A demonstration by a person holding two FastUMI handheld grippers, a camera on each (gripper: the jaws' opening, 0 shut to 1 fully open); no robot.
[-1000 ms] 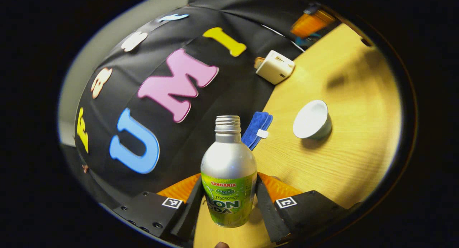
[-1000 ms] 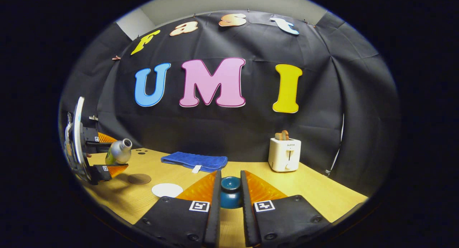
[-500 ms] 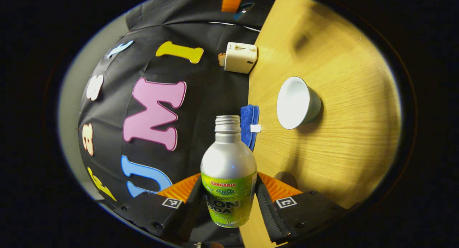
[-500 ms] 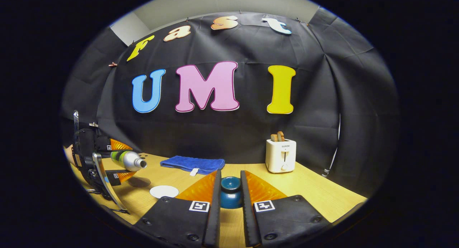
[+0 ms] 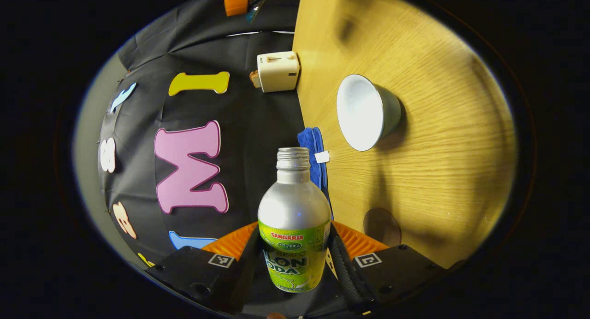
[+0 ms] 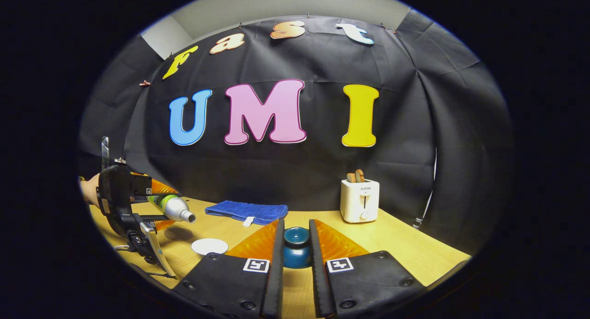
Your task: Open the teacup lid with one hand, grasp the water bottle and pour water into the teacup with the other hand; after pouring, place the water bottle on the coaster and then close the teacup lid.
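In the left gripper view, the left gripper [image 5: 295, 259] clamps the water bottle [image 5: 294, 217] between both fingers, the uncapped neck pointing to 12 o'clock. The open teacup [image 5: 366, 111] sits on the wooden table [image 5: 438, 162] at about 1 o'clock from the bottle; the dark coaster [image 5: 381, 227] lies at 3 o'clock, near the fingers. A blue cloth [image 5: 313, 157] and a white toaster [image 5: 278, 71] stand farther off.

In the right gripper view, the right gripper [image 6: 295, 259] pinches the blue teacup lid [image 6: 296, 247], lifted clear of the cup. At 9 o'clock the bottle hangs tipped, mouth slightly down, above the teacup's white rim.
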